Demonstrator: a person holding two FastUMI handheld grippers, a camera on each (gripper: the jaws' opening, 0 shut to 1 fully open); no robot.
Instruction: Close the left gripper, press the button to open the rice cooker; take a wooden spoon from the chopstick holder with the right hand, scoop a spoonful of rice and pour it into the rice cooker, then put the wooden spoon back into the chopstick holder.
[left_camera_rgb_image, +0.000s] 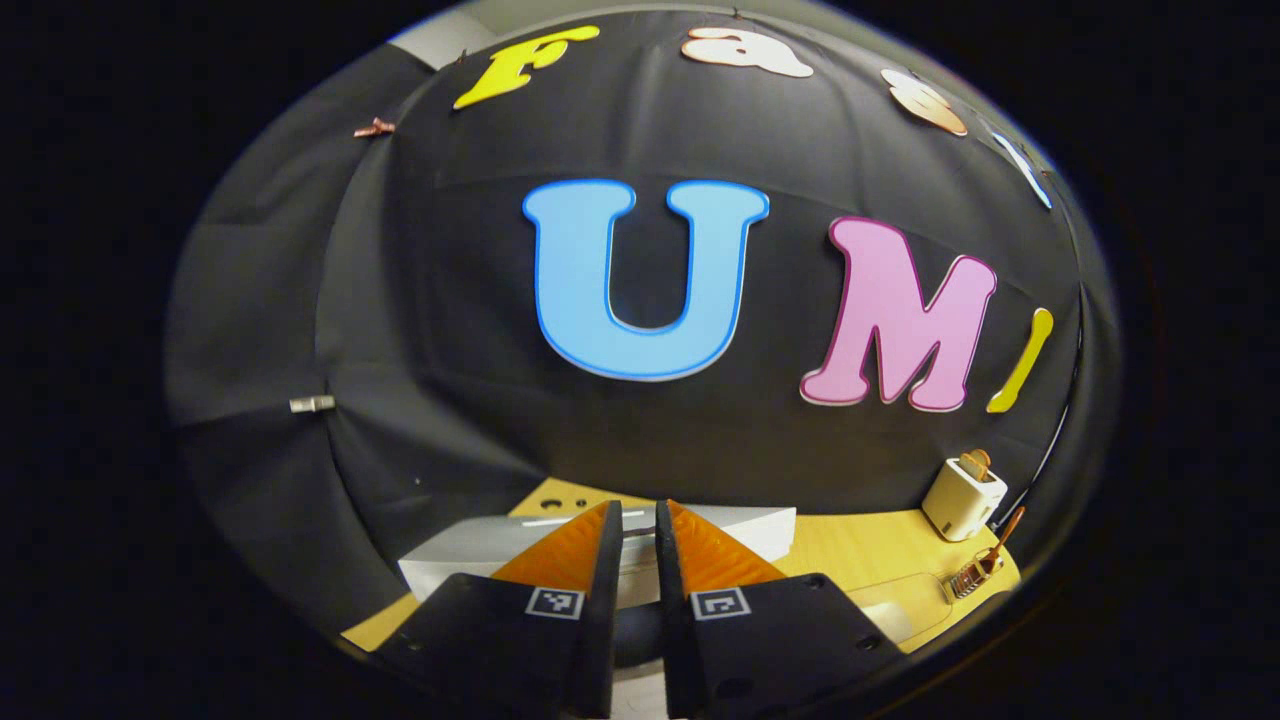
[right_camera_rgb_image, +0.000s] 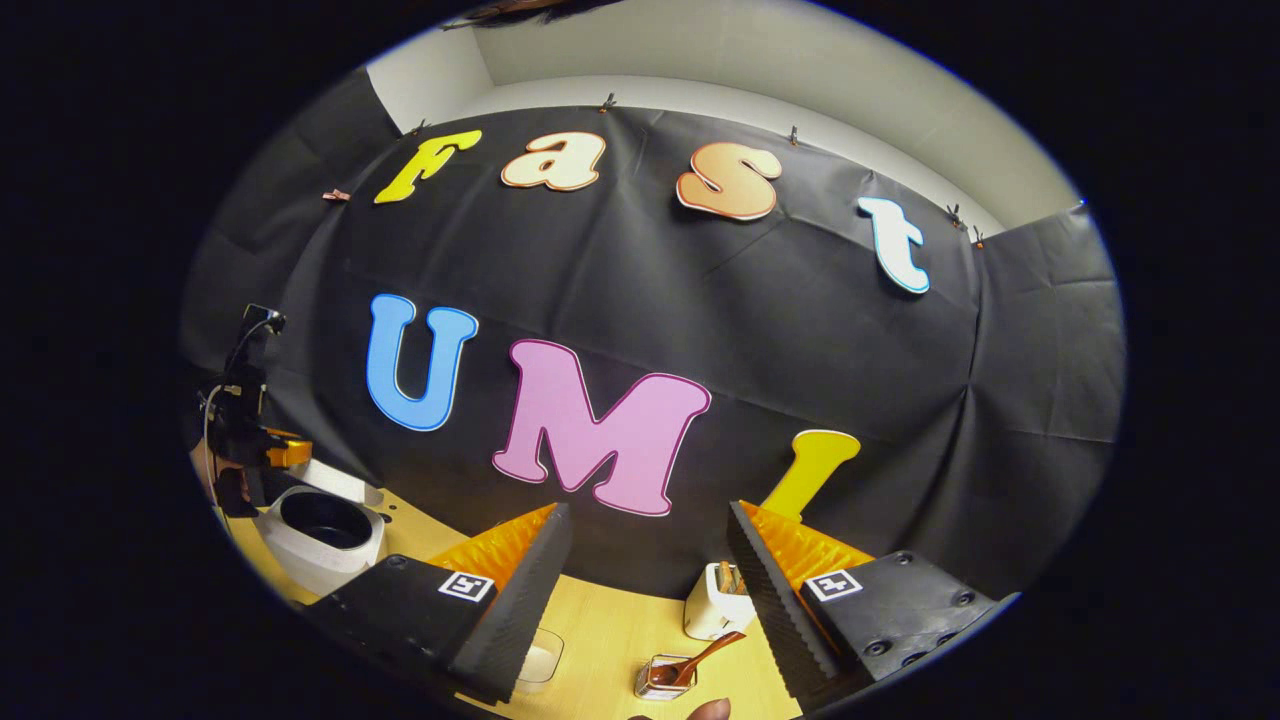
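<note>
Your left gripper (left_camera_rgb_image: 638, 520) nearly pinched shut above white rice cooker (right_camera_rgb_image: 322, 538), lid up; right gripper (right_camera_rgb_image: 650, 525) wide, brown wooden spoon (right_camera_rgb_image: 690, 662) untouched in holder.

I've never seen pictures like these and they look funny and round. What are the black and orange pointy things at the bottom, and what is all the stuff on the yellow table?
Those pointy things are grabbers, each with two fingers, and a person holds one in each hand. A little camera rides on each grabber, looking past its fingers. In the left gripper view, the left gripper has its fingers almost together, above the white rice cooker. In the right gripper view, the right gripper is wide open and holds nothing. The rice cooker looks open there, with the other grabber above it. On the wooden table stand a white toaster and a small holder with a wooden spoon in it.
</note>
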